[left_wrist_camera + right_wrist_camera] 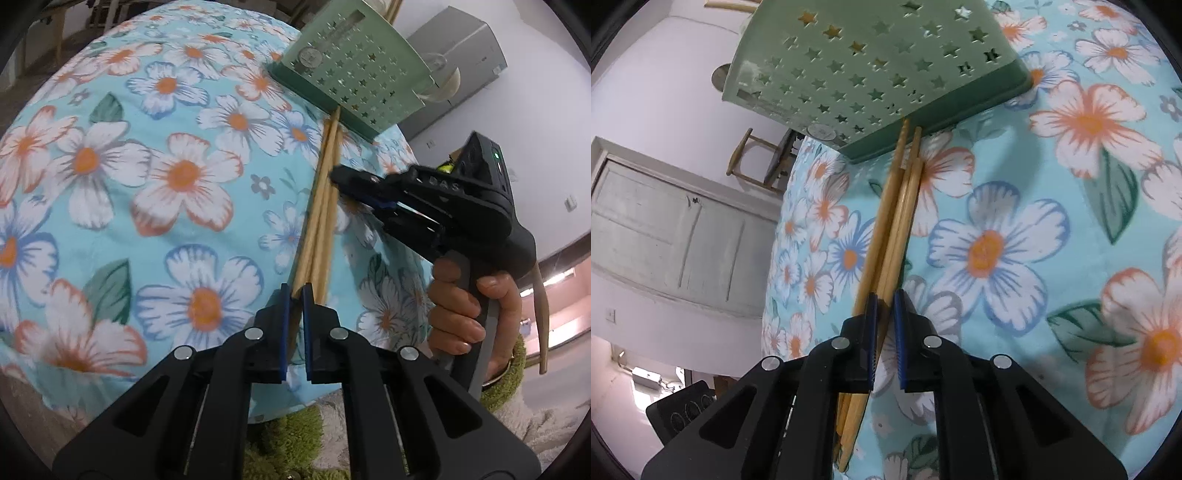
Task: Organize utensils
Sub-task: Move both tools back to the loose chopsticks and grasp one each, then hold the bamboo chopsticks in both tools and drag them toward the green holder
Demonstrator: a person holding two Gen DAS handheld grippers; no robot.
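Left wrist view: the left gripper [294,295] has its two blue pads drawn close together around the near ends of a bundle of wooden chopsticks [320,210]; at least one stick passes between the pads, though whether all are pinched cannot be told. Three sticks can be counted in this view. The bundle runs forward across one floral tablecloth [147,177], its far tips reaching the base of one green utensil holder [354,74] perforated with star-shaped holes, which stands tilted at the far edge of the cloth. The right gripper [341,177] enters from the right, gripped at its handle by one hand [469,310], its fingertips at the middle of the bundle. Right wrist view: the right gripper [884,306] has its pads nearly together with chopsticks [897,221] between them; four tips can be counted, one stick lying just outside the left pad. The tips touch or lie just beside the lower edge of the green utensil holder [868,62]. The floral tablecloth [1034,240] lies beneath. One wooden chair [757,158] stands beyond the table.
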